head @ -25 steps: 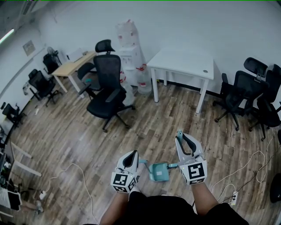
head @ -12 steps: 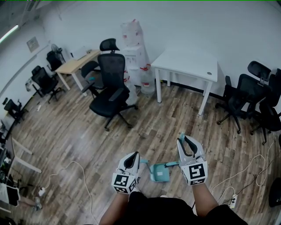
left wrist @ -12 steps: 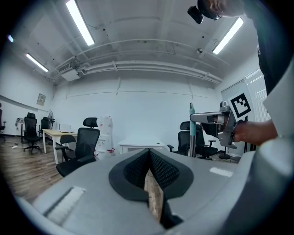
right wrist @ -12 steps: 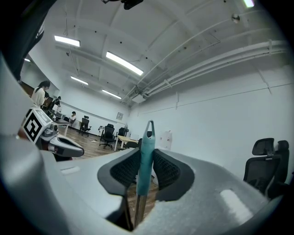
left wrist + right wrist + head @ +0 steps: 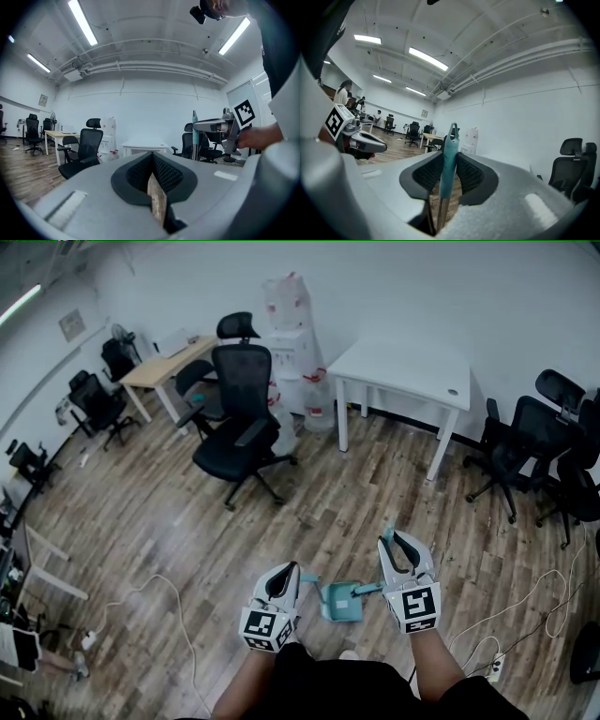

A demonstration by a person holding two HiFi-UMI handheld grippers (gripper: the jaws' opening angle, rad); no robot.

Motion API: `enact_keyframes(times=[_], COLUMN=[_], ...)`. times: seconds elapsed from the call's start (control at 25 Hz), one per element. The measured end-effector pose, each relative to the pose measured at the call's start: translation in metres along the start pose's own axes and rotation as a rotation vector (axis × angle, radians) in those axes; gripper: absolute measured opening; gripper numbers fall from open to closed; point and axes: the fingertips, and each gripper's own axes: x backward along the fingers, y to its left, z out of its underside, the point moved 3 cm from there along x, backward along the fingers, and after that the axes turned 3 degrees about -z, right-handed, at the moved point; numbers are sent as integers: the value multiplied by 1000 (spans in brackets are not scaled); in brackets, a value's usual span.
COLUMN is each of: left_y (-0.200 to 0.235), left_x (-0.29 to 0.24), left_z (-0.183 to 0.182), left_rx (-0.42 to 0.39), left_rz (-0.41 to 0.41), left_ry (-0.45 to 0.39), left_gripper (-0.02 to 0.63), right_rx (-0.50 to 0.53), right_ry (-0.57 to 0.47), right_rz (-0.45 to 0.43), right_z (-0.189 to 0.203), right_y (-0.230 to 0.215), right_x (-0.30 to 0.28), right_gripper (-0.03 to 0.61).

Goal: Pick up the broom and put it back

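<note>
The broom with a slim pole and teal plastic grip (image 5: 448,140) is held upright in the right gripper (image 5: 398,542). Its ribbed black pads are clamped on the teal grip from both sides, and the hanging loop pokes out above them. A teal plastic part (image 5: 339,602) hangs low between the two grippers above the wooden plank floor (image 5: 141,521). It cannot be told whether that is the broom head or a dustpan.

The left gripper (image 5: 284,570) is held level with its pads pressed together and nothing seen between them.

Since a second ago the grip is unchanged and both grippers sit in much the same spot. The white rectangular table (image 5: 403,367) and the black mesh office chair (image 5: 239,418) have shifted in the head view. The broom is judged picked up and being carried. It has not yet been put back, and no storage spot can be identified.
</note>
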Motion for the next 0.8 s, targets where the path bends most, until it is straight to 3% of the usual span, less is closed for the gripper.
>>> enact_keyframes(times=[0.8], left_y=[-13], left_x=[-9], left_z=[49], left_rx=[42], left_rz=[37], left_ry=[107], left_gripper=[17], right_rx=[30], right_ry=[148], right_rz=[-16], right_z=[59], right_y=[10], right_x=[1], right_gripper=[96])
